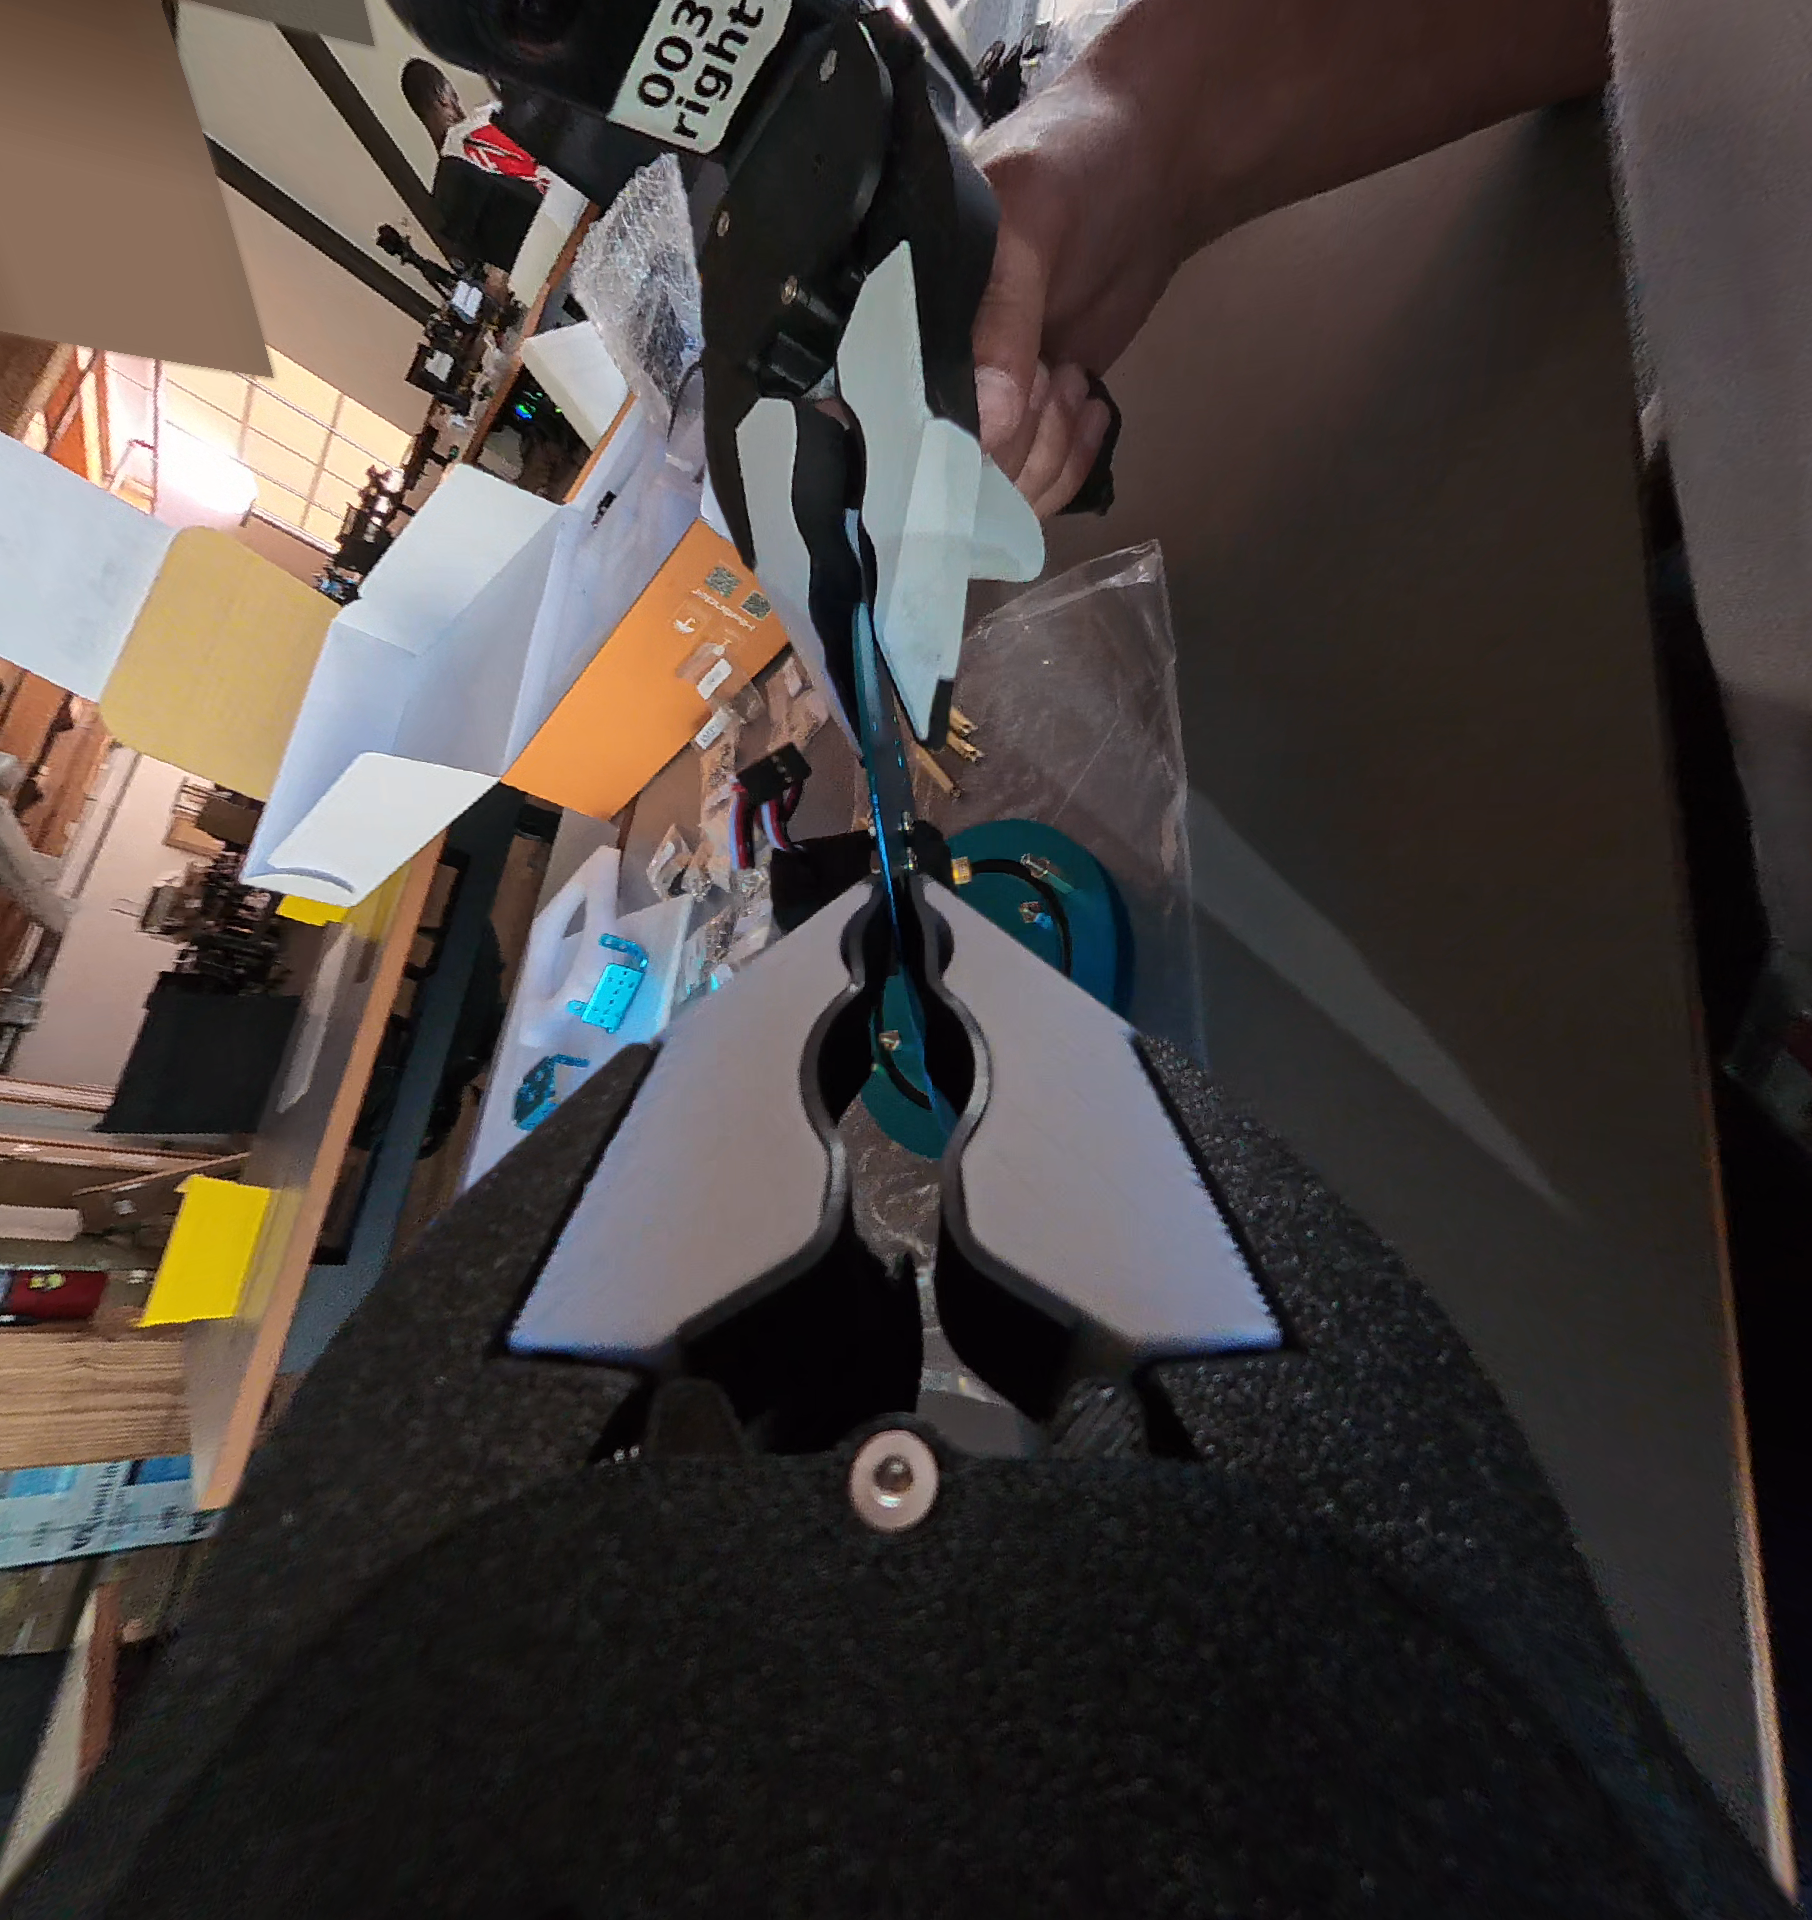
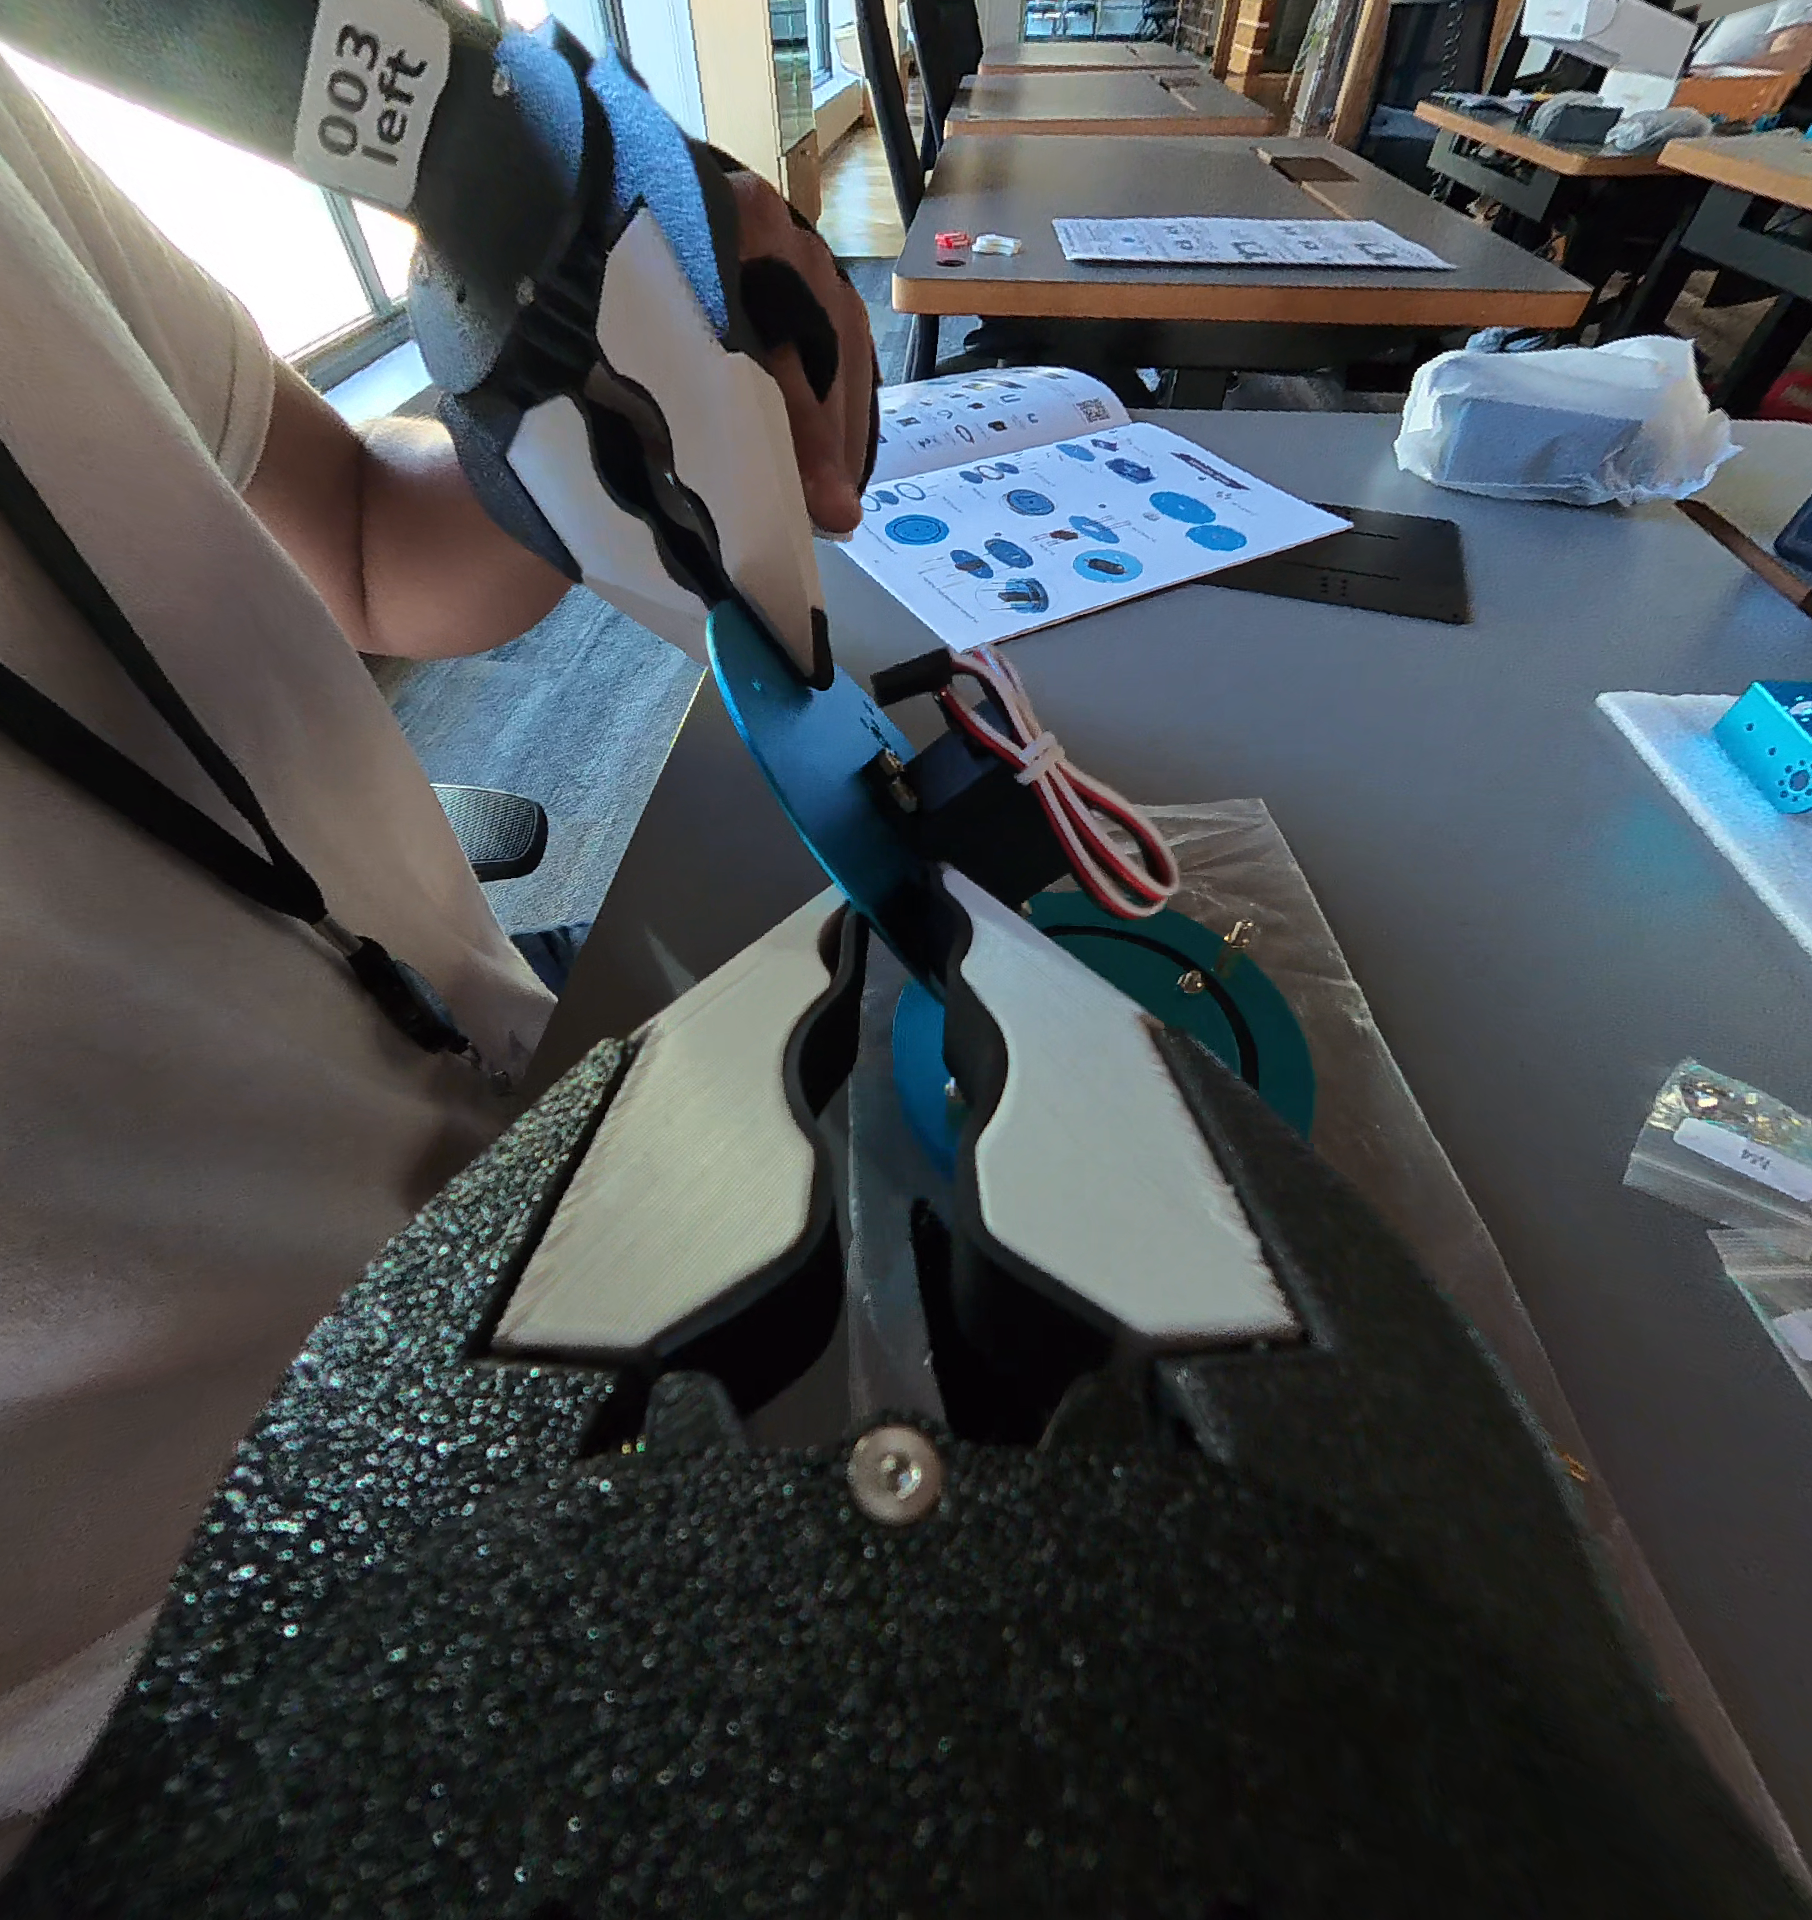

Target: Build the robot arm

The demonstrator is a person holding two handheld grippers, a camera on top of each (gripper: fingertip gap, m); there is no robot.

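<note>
A blue round plate (image 2: 814,769) with a black servo (image 2: 969,795) and its red, white and black wire (image 2: 1053,805) is held in the air, tilted on edge, by both grippers. My right gripper (image 2: 902,904) is shut on the plate's lower rim. My left gripper (image 2: 782,634) is shut on its upper rim. In the left wrist view the plate (image 1: 886,727) shows edge-on between my left gripper (image 1: 897,899) and the right gripper (image 1: 881,665). Below lies a second blue disc (image 2: 1203,1008) with brass standoffs, on a clear plastic bag (image 2: 1297,894).
On the grey table (image 2: 1453,831) lie an open instruction booklet (image 2: 1068,520), a black flat plate (image 2: 1369,566), white foam with a blue bracket (image 2: 1775,764), small bags of hardware (image 2: 1733,1153) and a white-wrapped parcel (image 2: 1556,426). An open white box (image 1: 434,644) stands beyond. The gap from one gripper's tips to the other's is roughly 5 cm.
</note>
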